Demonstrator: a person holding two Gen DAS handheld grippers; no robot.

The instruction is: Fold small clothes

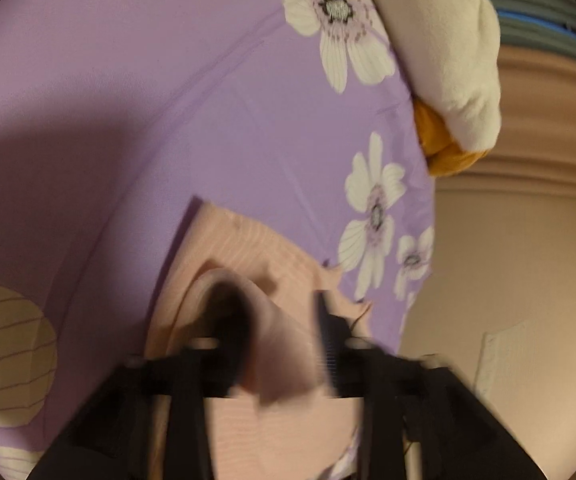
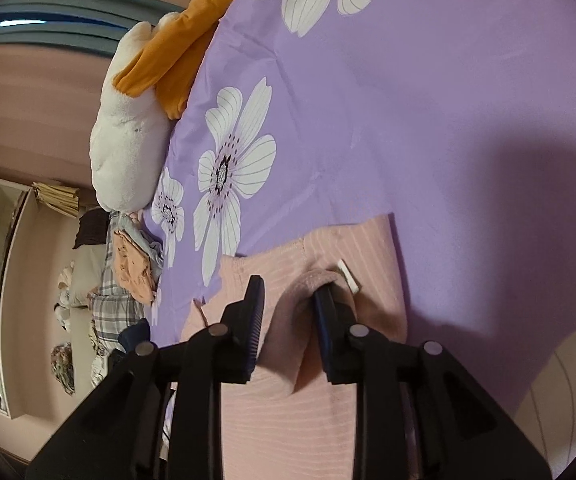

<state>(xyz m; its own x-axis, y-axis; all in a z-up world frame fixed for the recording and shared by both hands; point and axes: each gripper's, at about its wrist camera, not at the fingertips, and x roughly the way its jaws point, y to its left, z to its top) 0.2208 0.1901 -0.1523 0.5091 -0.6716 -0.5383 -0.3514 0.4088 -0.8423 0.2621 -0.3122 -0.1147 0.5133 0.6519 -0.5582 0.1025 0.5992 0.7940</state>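
The pink garment [image 1: 247, 248] lies on the purple flowered bedsheet [image 1: 127, 100], directly under and just ahead of both tongs.

In the left wrist view the left tongs [image 1: 279, 320] stand partly open. A raised fold of the pink cloth sits between the two fingers, draped against the left-hand one, while the right-hand finger [image 1: 330, 332] stands clear of it with a gap showing. The view is blurred, so whether the left-hand finger actually presses the cloth cannot be told; nothing looks pinched between both. Beyond the tongs the garment's flat edge ends on the sheet, and past that, far ahead and to the right, a cream plush toy [image 1: 464, 60] lies at the bed's edge with an orange cloth [image 1: 440, 140] tucked beneath it.

In the right wrist view the right tongs [image 2: 290, 300] are also parted (less widely). A hump of the garment [image 2: 328, 248] rises between the fingers and rests against the right-hand one; the left-hand finger [image 2: 253, 312] stands apart from the cloth, so it is not clamped. A small white tag [image 2: 350, 276] sticks up just beyond the right-hand finger. Far left of these tongs, off the bed, a pile of clothes [image 2: 127, 272] lies beside a white shelf unit [image 2: 3, 280].
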